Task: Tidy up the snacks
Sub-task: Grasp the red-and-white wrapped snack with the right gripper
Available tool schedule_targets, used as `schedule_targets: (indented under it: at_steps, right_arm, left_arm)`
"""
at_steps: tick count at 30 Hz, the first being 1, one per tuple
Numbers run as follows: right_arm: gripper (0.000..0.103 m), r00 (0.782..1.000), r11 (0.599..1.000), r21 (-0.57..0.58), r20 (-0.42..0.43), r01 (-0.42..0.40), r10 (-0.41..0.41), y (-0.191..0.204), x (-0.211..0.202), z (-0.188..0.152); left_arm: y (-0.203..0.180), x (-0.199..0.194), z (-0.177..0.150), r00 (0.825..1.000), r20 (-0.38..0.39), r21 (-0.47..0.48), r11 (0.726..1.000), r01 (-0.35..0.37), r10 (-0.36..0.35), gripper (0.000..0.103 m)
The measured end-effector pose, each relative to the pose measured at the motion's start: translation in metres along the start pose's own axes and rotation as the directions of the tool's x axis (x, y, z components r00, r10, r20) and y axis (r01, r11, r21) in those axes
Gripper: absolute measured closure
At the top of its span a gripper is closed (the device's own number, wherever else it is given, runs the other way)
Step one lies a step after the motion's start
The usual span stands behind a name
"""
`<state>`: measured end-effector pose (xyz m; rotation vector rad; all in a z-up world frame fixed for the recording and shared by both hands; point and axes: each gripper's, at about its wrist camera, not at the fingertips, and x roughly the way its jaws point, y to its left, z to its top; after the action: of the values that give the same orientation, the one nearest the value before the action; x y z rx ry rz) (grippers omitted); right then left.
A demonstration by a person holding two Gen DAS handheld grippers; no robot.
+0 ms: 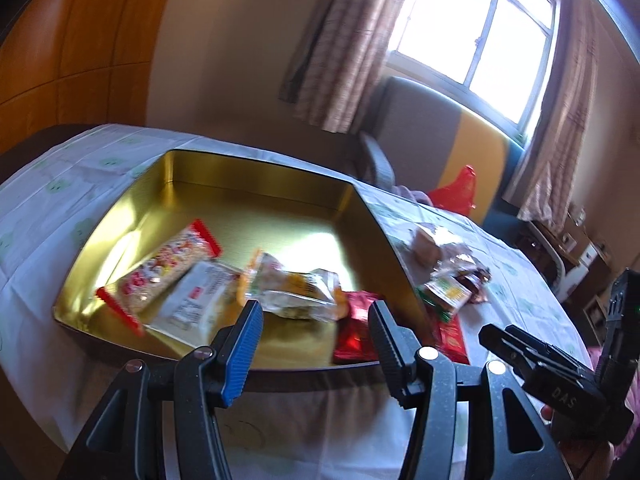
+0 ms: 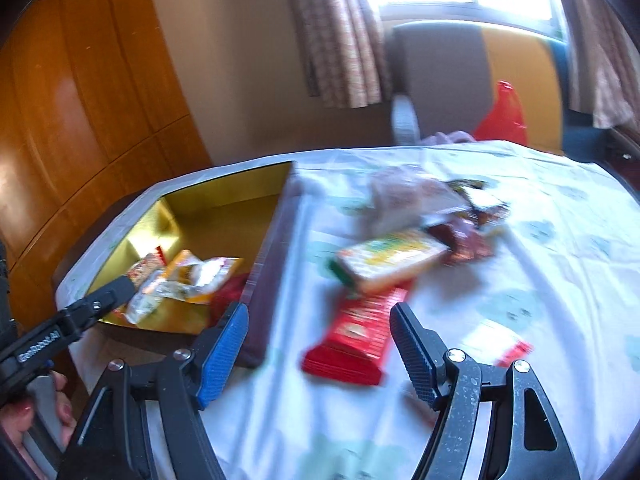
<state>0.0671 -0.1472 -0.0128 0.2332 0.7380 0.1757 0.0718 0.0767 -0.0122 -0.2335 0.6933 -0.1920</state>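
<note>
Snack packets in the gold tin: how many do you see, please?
4: red-ended packet leftmost, white packet beside it, yellow packet centre, red packet at near-right corner; overlap may hide more.

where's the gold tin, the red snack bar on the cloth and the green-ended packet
gold tin [image 1: 280, 224], left wrist view, bare inner floor
red snack bar [image 2: 356, 332], right wrist view, middle of wrapper
green-ended packet [image 2: 392, 260], right wrist view, middle of its pale face

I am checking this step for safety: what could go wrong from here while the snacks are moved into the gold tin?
1. The right gripper is open over the red packet, which lies under the green-edged packet; lifting it may drag that one.
2. The gold tin wall stands close by and could be bumped.
</note>
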Motion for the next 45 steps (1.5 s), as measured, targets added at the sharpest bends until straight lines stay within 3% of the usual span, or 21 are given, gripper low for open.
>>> schedule_targets:
  at_steps: [7, 11, 15, 18, 24, 27, 29, 38, 45]
  right_arm:
    - [0.029, 0.987, 0.981, 0.109, -0.004, 0.158, -0.158, -0.048, -0.017, -0.016]
    - [0.029, 0.98, 0.967, 0.16, -0.053, 0.198, -0.192, -0.066, -0.009, -0.022]
    - [0.03, 0.974, 0.965, 0.143, -0.085, 0.22, -0.209, -0.069, 0.005, -0.025]
    - [0.039, 0.965, 0.962, 0.104, -0.102, 0.251, -0.241, -0.07, 0.017, -0.026]
    - [0.056, 0.963, 0.967, 0.03, -0.103, 0.253, -0.249, -0.076, 0.029, -0.022]
    - [0.077, 0.965, 0.971, -0.016, -0.109, 0.238, -0.238, -0.086, 0.028, -0.018]
    - [0.085, 0.963, 0.969, -0.039, -0.108, 0.243, -0.246, -0.095, 0.026, -0.016]
    - [0.085, 0.968, 0.97, -0.033, -0.064, 0.241, -0.243, -0.146, 0.007, -0.015]
    - [0.085, 0.984, 0.983, 0.048, -0.023, 0.178, -0.177, -0.165, 0.002, -0.022]
  left_arm:
    - [-0.034, -0.001, -0.01, 0.998, -0.019, 0.09, 0.994, 0.058, -0.056, 0.047]
    - [-0.051, -0.003, -0.019, 0.996, -0.039, 0.13, 0.988, 0.085, -0.081, 0.047]
    - [-0.064, -0.003, -0.028, 0.994, -0.059, 0.168, 0.98, 0.105, -0.097, 0.047]
    - [-0.068, -0.002, -0.031, 0.993, -0.071, 0.177, 0.978, 0.11, -0.099, 0.047]
    - [-0.076, -0.001, -0.036, 0.99, -0.093, 0.189, 0.975, 0.118, -0.102, 0.047]
    - [-0.084, 0.001, -0.038, 0.988, -0.109, 0.206, 0.969, 0.133, -0.112, 0.047]
    - [-0.092, 0.003, -0.039, 0.985, -0.119, 0.222, 0.964, 0.149, -0.125, 0.047]
    - [-0.14, 0.037, -0.039, 0.972, -0.197, 0.321, 0.929, 0.186, -0.126, 0.047]
    - [-0.172, 0.084, -0.04, 0.966, -0.256, 0.423, 0.896, 0.133, -0.022, 0.047]
